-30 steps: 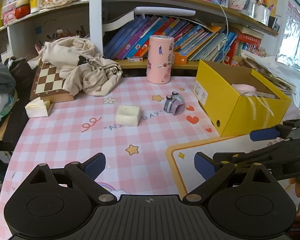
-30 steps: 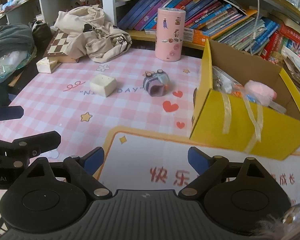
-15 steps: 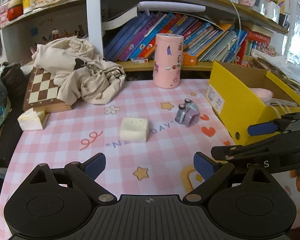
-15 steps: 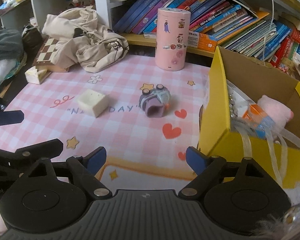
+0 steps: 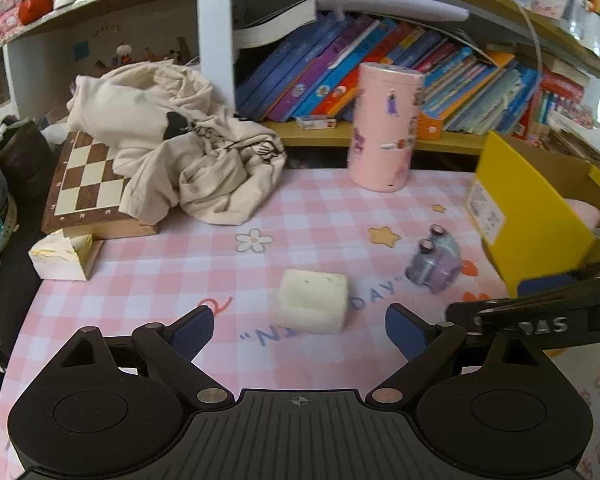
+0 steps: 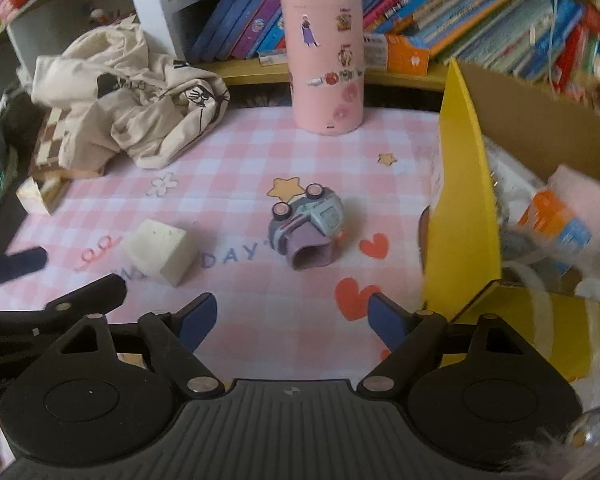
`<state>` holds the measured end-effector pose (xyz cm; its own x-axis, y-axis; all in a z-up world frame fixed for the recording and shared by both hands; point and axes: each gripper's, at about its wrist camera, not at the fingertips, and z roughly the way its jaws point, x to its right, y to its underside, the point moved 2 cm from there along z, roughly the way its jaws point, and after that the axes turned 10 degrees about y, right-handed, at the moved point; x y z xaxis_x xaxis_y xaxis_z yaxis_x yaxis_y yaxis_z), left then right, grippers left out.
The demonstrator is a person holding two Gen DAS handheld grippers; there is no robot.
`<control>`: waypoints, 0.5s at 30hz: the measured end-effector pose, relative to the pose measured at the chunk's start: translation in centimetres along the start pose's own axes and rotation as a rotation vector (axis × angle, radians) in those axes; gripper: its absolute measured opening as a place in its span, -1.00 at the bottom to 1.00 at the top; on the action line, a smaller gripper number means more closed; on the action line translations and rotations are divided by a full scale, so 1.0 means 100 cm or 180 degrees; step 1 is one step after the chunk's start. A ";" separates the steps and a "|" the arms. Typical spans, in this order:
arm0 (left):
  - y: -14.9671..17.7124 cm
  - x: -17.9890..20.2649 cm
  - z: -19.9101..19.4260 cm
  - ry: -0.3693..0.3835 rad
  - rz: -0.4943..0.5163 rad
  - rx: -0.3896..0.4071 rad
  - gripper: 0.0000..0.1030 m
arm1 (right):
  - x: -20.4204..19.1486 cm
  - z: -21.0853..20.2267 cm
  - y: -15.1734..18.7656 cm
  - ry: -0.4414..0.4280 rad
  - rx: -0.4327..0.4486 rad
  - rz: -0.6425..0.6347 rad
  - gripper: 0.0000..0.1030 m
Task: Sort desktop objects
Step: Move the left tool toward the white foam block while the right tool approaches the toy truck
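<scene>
A cream foam block (image 5: 312, 306) lies on the pink checked mat just ahead of my open, empty left gripper (image 5: 300, 330); it also shows in the right wrist view (image 6: 158, 250). A purple toy car (image 6: 308, 228) lies on its side ahead of my open, empty right gripper (image 6: 292, 322); it shows right of the block in the left wrist view (image 5: 434, 266). A yellow cardboard box (image 6: 460, 208) holding a pink plush and packets stands to the right, and shows in the left wrist view (image 5: 528, 216).
A pink sticker-covered canister (image 6: 326, 60) stands at the back by the bookshelf (image 5: 380, 68). A crumpled beige cloth (image 5: 180, 148) lies over a chessboard (image 5: 88, 184) at back left. A small cream box (image 5: 62, 256) sits at the mat's left edge.
Both grippers have moved forward over the mat. The foam block now sits close before the left fingers and the toy car closer to the right ones. Both stay open.
</scene>
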<state>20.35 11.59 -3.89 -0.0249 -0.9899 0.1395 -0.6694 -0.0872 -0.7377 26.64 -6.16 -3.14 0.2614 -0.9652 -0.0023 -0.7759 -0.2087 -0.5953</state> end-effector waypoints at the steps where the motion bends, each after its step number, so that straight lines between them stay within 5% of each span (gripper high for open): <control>1: 0.000 -0.003 0.003 -0.0010 -0.0019 -0.0015 0.77 | 0.000 0.000 -0.001 -0.0012 -0.0003 0.0034 0.56; 15: 0.002 -0.003 0.039 0.0104 0.0102 -0.0236 0.69 | -0.013 0.015 -0.030 -0.0047 0.0181 0.0249 0.56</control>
<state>23.10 11.45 -6.70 -0.0706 -0.9878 0.1390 -0.7209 -0.0458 -0.6915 29.44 -4.04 -2.56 0.2102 -0.9757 -0.0622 -0.7605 -0.1233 -0.6375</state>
